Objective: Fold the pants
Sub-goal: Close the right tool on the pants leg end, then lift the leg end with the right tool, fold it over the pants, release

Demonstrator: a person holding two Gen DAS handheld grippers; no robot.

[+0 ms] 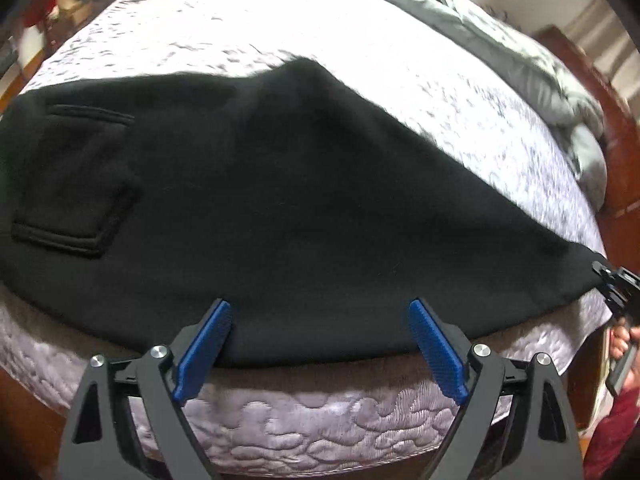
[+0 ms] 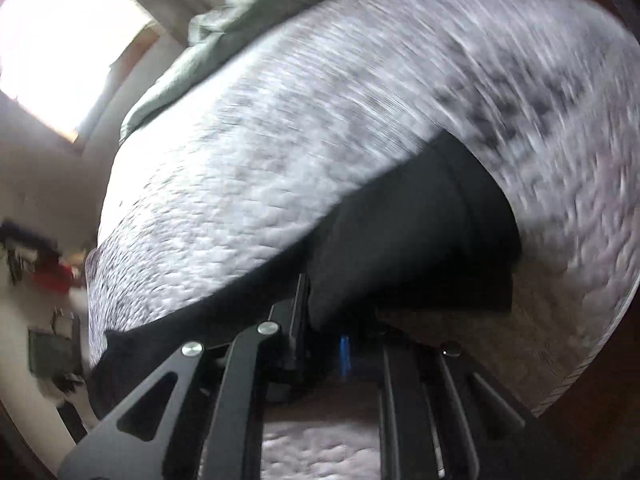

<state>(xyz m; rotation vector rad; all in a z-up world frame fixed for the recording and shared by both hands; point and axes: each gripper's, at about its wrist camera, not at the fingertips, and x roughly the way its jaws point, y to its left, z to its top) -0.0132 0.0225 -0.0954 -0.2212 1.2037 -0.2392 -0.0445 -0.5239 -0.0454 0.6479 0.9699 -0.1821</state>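
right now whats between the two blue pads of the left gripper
In the left wrist view the near edge of the black pants lies between the open left gripper pads, over the quilted bedspread; the pads are not pressing it.

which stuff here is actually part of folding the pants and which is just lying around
Part of the job:
- black pants, spread on the bed
- left gripper, open over the near edge of the pants
- right gripper, shut on the pants fabric

Just lying about:
- quilted bed cover
- grey-green duvet, bunched at the far side
- wooden bed frame
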